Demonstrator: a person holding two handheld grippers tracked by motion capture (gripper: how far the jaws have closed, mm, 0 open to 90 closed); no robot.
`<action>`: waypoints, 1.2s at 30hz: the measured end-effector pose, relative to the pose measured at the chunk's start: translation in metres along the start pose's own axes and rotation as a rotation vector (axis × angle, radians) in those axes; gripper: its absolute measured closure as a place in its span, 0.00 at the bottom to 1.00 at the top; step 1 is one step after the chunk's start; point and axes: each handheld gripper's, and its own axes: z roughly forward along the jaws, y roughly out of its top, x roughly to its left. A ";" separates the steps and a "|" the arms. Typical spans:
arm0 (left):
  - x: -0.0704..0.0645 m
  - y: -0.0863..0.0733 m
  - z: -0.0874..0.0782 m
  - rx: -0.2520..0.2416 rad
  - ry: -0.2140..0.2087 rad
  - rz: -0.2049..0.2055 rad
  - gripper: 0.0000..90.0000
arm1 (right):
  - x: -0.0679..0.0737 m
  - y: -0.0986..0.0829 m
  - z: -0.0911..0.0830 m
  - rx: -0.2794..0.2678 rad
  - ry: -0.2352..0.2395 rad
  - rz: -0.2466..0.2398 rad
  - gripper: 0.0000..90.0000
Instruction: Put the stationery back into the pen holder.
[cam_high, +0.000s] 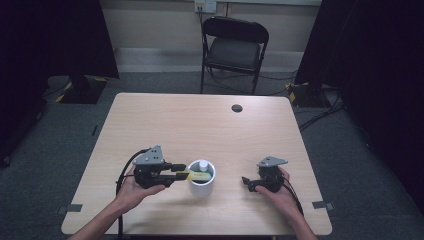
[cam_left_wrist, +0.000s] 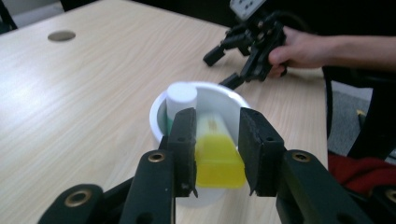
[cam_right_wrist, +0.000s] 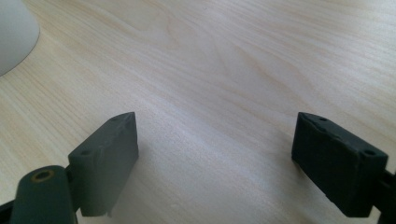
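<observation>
Light wood table (cam_high: 165, 125), grey carpet, dark curtains at sides. Near edge: L gripper (cam_high: 181, 174) w/ jaws closed on a yellow tube (cam_left_wrist: 217, 156), tube's far end inside a white cup (cam_high: 202, 187) near table centre-front. A white-capped bottle (cam_left_wrist: 181, 98) stands in the cup too, beside the tube. R gripper (cam_high: 245, 182) well apart to the right, jaws spread wide, holding nothing, low over bare wood. Farther back: black folding chair (cam_high: 234, 50) behind table.

I see dim room, dark surrounds around lit table (cam_high: 200, 125). Soft shadows beneath right gripper (cam_right_wrist: 215, 158) jaws, their near ends blurred. No glare on table.
</observation>
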 end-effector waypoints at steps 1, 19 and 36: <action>0.000 0.000 0.000 -0.012 -0.002 -0.004 0.80 | 0.000 0.000 0.000 0.000 -0.002 0.000 0.15; 0.012 0.000 -0.016 -0.065 0.042 -0.083 0.64 | 0.000 0.000 0.000 0.000 -0.001 0.000 0.15; 0.028 -0.027 -0.041 -0.008 0.193 -0.098 0.39 | 0.000 0.000 0.000 0.000 -0.002 0.000 0.15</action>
